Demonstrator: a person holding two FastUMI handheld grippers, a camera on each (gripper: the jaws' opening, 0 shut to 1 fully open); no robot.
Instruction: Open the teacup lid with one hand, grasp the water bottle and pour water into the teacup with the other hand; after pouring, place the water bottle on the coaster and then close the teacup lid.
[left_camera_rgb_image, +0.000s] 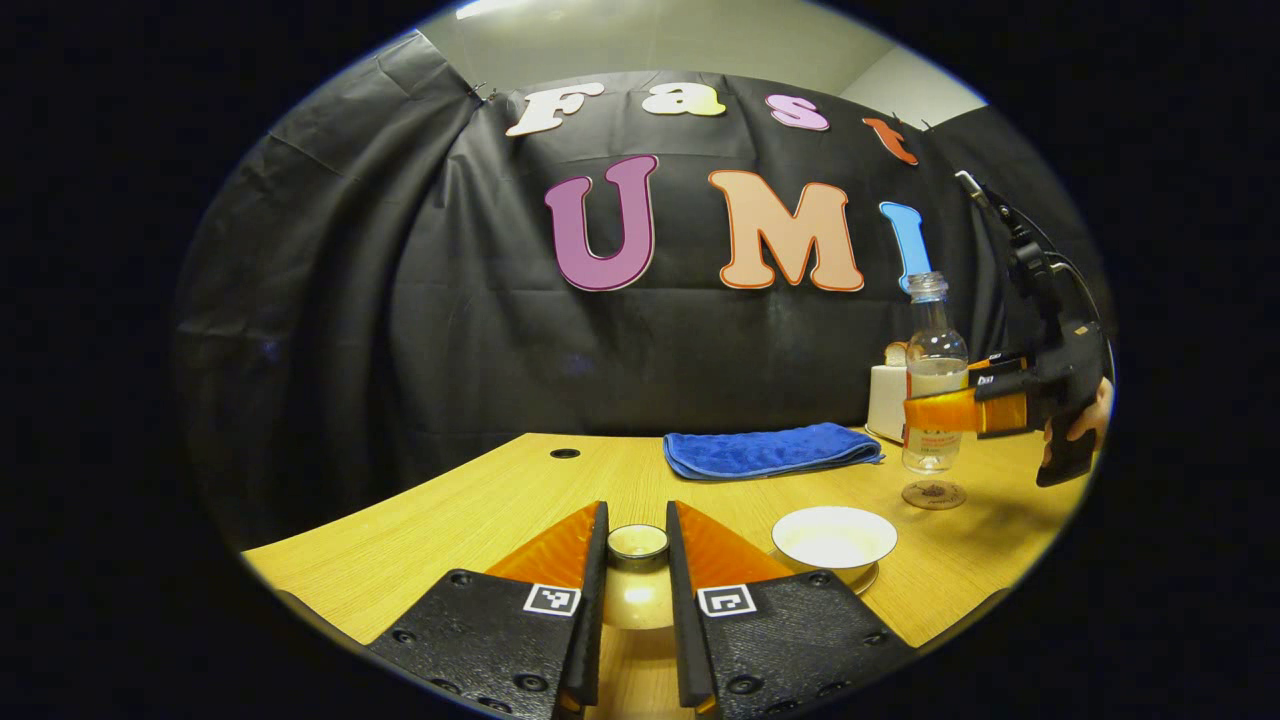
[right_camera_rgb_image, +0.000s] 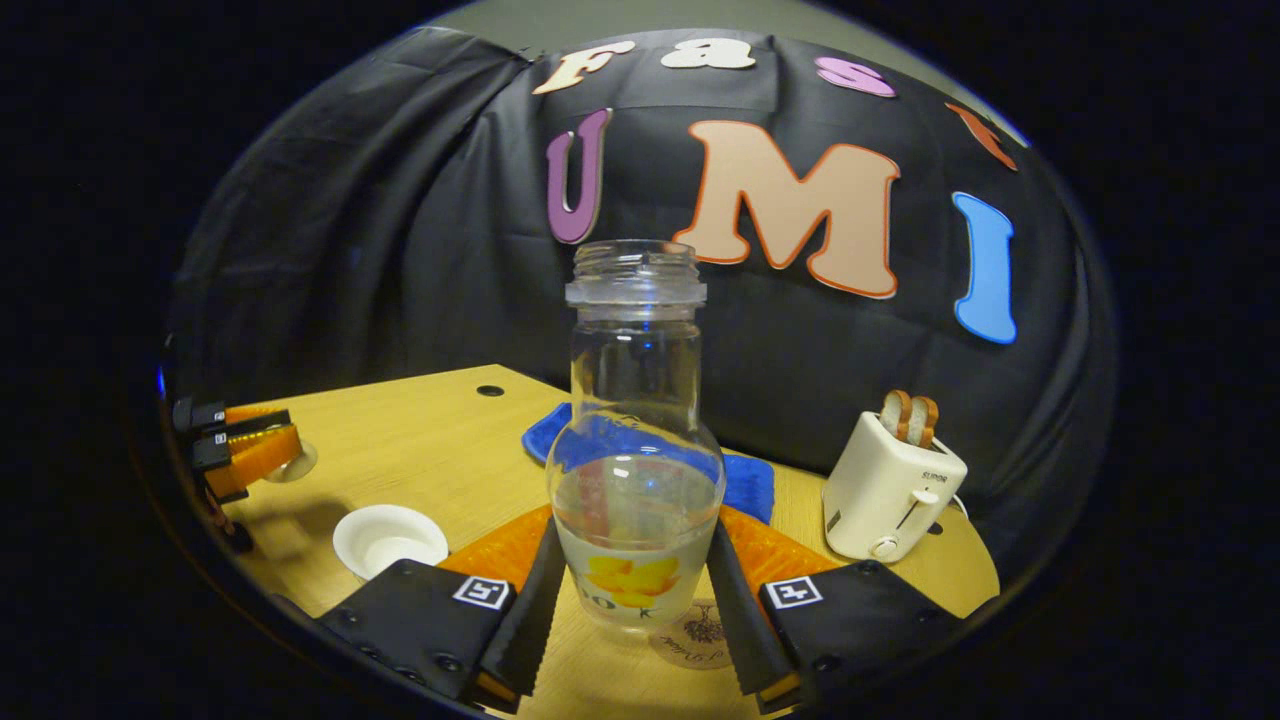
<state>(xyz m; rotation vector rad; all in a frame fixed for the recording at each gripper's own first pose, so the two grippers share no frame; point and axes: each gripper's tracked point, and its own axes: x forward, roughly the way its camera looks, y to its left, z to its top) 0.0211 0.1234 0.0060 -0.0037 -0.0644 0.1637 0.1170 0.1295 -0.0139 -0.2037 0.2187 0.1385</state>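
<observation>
My left gripper (left_camera_rgb_image: 637, 528) is shut on the knob of the pale teacup lid (left_camera_rgb_image: 636, 598) and holds it off the table. The open white teacup (left_camera_rgb_image: 833, 537) stands just right of it on a saucer. In the right gripper view the same gripper (right_camera_rgb_image: 262, 440) carries the lid (right_camera_rgb_image: 292, 462) at far left, apart from the teacup (right_camera_rgb_image: 390, 540). My right gripper (right_camera_rgb_image: 636, 530) is shut on the clear, uncapped water bottle (right_camera_rgb_image: 637, 470), upright and partly filled. The bottle (left_camera_rgb_image: 933, 380) hangs just above the round coaster (left_camera_rgb_image: 933, 494), which also lies under it as the coaster (right_camera_rgb_image: 690, 632).
A folded blue towel (left_camera_rgb_image: 770, 450) lies at the back of the wooden table (left_camera_rgb_image: 480, 500). A white toaster (right_camera_rgb_image: 893, 490) with bread slices stands behind and right of the bottle. A hand holds the right gripper (left_camera_rgb_image: 1075, 420) near the table's right edge.
</observation>
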